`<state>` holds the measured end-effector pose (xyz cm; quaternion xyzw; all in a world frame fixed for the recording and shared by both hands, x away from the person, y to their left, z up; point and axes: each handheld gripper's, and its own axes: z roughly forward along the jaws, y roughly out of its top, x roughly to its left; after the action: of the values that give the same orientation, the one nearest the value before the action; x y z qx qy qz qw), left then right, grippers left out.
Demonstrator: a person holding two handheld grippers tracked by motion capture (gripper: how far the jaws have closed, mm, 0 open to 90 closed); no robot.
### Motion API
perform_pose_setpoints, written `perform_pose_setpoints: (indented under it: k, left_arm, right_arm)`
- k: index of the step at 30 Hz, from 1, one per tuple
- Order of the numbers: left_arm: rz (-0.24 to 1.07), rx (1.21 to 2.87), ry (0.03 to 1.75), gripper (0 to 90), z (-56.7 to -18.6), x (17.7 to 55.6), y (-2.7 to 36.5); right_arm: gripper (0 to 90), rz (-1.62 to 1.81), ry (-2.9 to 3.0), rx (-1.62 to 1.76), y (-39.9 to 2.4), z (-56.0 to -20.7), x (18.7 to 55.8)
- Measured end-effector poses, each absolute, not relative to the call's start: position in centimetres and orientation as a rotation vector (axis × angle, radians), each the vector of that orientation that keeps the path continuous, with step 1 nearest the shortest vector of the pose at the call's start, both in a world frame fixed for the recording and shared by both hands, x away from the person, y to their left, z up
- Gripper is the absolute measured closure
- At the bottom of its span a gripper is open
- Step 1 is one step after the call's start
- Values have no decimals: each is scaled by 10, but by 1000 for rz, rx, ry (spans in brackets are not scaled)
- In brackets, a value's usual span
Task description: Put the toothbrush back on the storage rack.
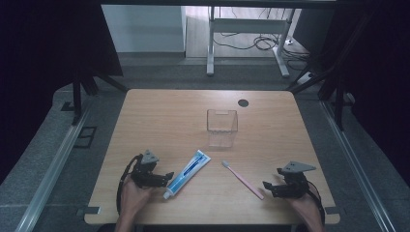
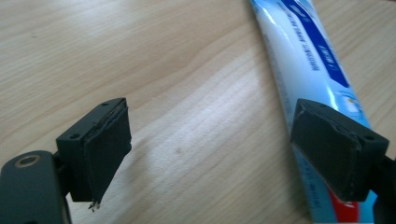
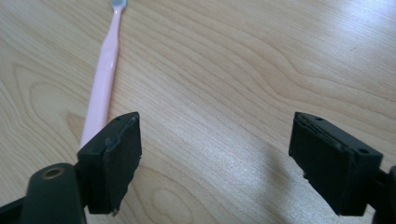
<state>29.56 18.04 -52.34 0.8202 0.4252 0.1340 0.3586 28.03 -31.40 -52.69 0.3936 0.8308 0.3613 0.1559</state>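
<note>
**Two open grippers, each beside its own thing**

Nearest to the person, the left gripper [image 1: 167, 176] rests low on the worktop [image 1: 159, 121] with its jaws standing wide apart and nothing between them. The toothpaste tube [image 1: 187, 173] lies just at its right side; in the left gripper view the tube [image 2: 308, 70] passes under the right-hand jaw, not between the two. Its long axis runs diagonally, cap end near the person, flat end away toward the cup.

The right gripper [image 1: 267, 187] is also open and holds nothing. The pink toothbrush [image 1: 243, 180] lies just to its left, handle end near, bristle head far; in the right gripper view the toothbrush [image 3: 103, 79] runs outside the left-hand jaw.

Farther back, well apart from both, stands the clear cup [image 1: 222, 126], upright.

I judge each gripper must shift sideways to straddle its thing.
</note>
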Motion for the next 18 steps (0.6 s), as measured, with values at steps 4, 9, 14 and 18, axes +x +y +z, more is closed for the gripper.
perform_pose_setpoints:
  k: [4, 9, 14, 18]
  left_arm:
    - [349, 2099, 1106, 126, -524, 295, 185]
    - [344, 2110, 1065, 126, -526, 296, 183]
    - [340, 2107, 1068, 126, -524, 295, 181]
    - [351, 2100, 1046, 127, -523, 294, 180]
  right_arm:
    - [144, 1020, 2380, 1096, -313, -528, 280]
    - [138, 1015, 2386, 1072, -311, -528, 279]
    - [131, 1014, 2395, 1052, -310, -528, 278]
    - [142, 1035, 2400, 1041, -308, -525, 277]
